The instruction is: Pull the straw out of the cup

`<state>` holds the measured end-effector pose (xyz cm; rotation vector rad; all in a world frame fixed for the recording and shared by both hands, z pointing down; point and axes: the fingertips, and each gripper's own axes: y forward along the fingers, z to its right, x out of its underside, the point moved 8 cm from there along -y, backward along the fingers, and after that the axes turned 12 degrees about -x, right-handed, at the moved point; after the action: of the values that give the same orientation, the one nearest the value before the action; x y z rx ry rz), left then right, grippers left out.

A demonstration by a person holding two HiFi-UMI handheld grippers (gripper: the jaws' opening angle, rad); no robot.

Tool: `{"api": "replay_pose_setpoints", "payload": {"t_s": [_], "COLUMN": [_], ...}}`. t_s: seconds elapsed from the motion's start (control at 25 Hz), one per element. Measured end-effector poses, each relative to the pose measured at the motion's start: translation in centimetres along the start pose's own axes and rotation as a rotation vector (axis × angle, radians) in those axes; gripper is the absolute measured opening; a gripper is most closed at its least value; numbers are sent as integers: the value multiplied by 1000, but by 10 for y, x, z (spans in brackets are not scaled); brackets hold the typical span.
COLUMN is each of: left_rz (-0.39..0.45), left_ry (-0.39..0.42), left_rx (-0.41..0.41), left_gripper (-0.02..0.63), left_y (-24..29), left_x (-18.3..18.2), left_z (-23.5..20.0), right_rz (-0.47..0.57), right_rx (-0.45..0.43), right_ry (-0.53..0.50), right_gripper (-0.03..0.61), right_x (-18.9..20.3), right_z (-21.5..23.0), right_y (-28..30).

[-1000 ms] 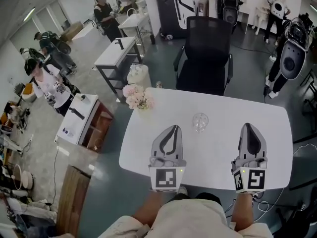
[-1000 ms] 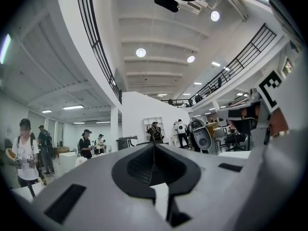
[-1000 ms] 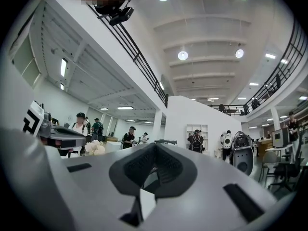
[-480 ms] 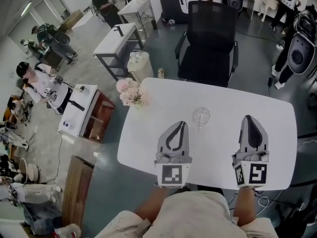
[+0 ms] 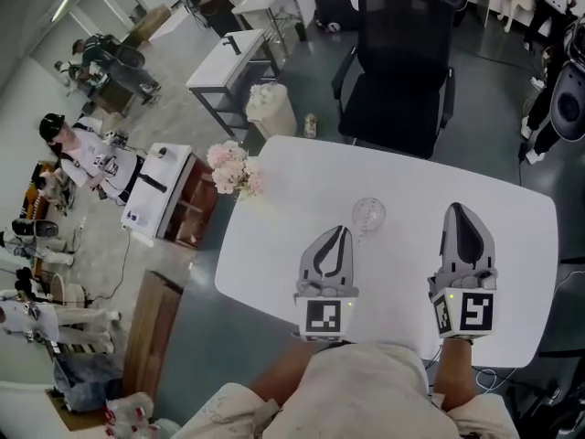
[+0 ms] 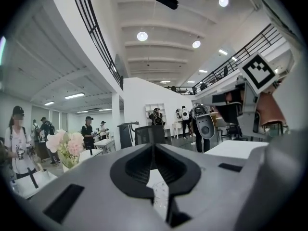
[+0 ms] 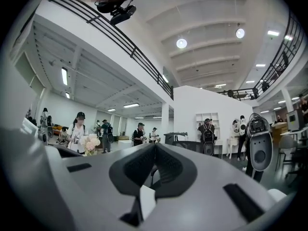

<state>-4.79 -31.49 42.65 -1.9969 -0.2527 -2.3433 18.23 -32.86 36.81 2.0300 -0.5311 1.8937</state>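
A clear glass cup (image 5: pixel 368 214) stands near the middle of the white table (image 5: pixel 274 254). The straw in it is too faint to make out clearly. My left gripper (image 5: pixel 340 230) lies low over the table just left of and nearer than the cup, its jaws shut and empty. In the left gripper view the tips (image 6: pixel 153 145) meet, and the cup (image 6: pixel 160 192) shows dimly through the gap below them. My right gripper (image 5: pixel 457 210) hovers well to the cup's right, also shut with nothing held; in its own view the tips (image 7: pixel 155 144) touch.
A vase of pink flowers (image 5: pixel 233 169) stands at the table's far left corner. A black office chair (image 5: pixel 402 58) is pushed up to the far edge. People, white benches (image 5: pixel 228 62) and standing robots (image 5: pixel 571 99) fill the room beyond.
Both grippers stayed shut and sank toward the table. The left one has drawn closer to the cup. The head view has swung so the table sits lower left.
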Motion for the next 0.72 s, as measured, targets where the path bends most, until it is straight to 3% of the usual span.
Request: {"api": "replay_pose_setpoints", "payload": {"t_s": [0.56,0.72], "left_rz": [-186,-262], "left_ry": [47,44], "left_rx": [18,32], "left_gripper": [10,95], "left_y": [39,58], "left_x": [42,60], "left_z": [41,52], "right_rz": [-38,-55], "right_rx": [-34,-41], "right_ry": [111,138], "right_gripper": [3,2], "right_x": [42,57], "right_z": [47,65], "right_y": [16,26]}}
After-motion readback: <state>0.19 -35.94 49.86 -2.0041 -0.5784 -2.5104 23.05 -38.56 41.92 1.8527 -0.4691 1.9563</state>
